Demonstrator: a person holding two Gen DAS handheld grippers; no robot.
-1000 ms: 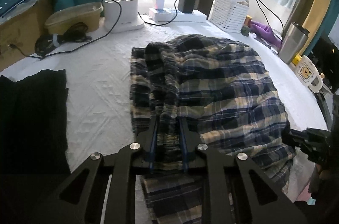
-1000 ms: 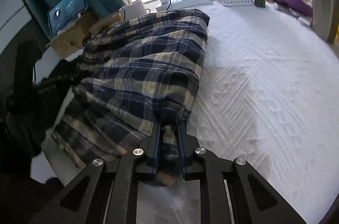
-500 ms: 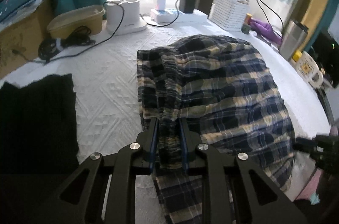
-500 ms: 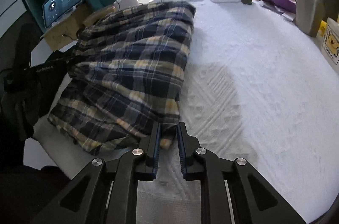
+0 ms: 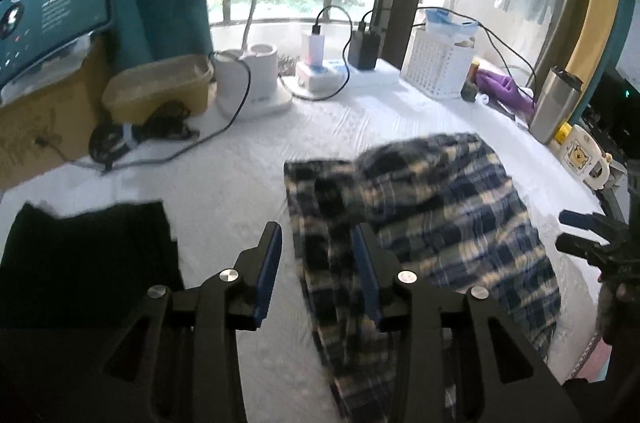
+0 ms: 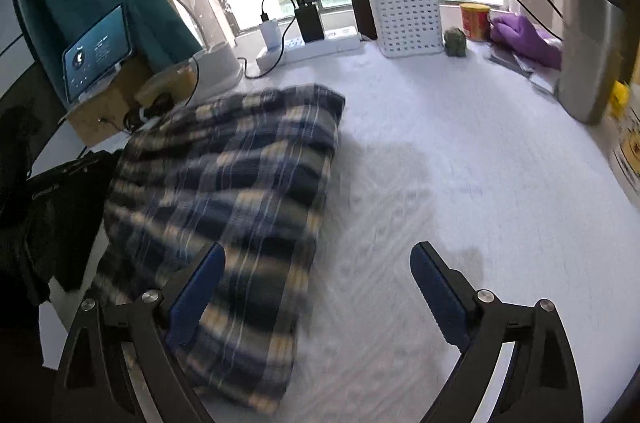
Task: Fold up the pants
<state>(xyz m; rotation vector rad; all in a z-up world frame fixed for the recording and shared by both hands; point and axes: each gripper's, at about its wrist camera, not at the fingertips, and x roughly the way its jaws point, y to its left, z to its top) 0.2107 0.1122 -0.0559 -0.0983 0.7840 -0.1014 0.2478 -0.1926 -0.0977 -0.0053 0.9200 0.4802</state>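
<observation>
Left hand-held gripper [image 5: 316, 275]: jaws opening, plaid pants [image 5: 432, 223] lying between and beyond them on white-covered desk [image 5: 224, 191]; black garment [image 5: 88, 255] lying alongside.

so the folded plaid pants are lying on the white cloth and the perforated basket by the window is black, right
Not quite: the perforated basket by the window is white, not black, as the right wrist view shows. The folded plaid pants do lie on the white cloth.

Blue, navy and cream plaid pants [image 5: 440, 223], folded into a rumpled, puffed-up bundle, lying on the white textured worktop [image 5: 240, 191], just right of a black garment [image 5: 88, 255]
</observation>
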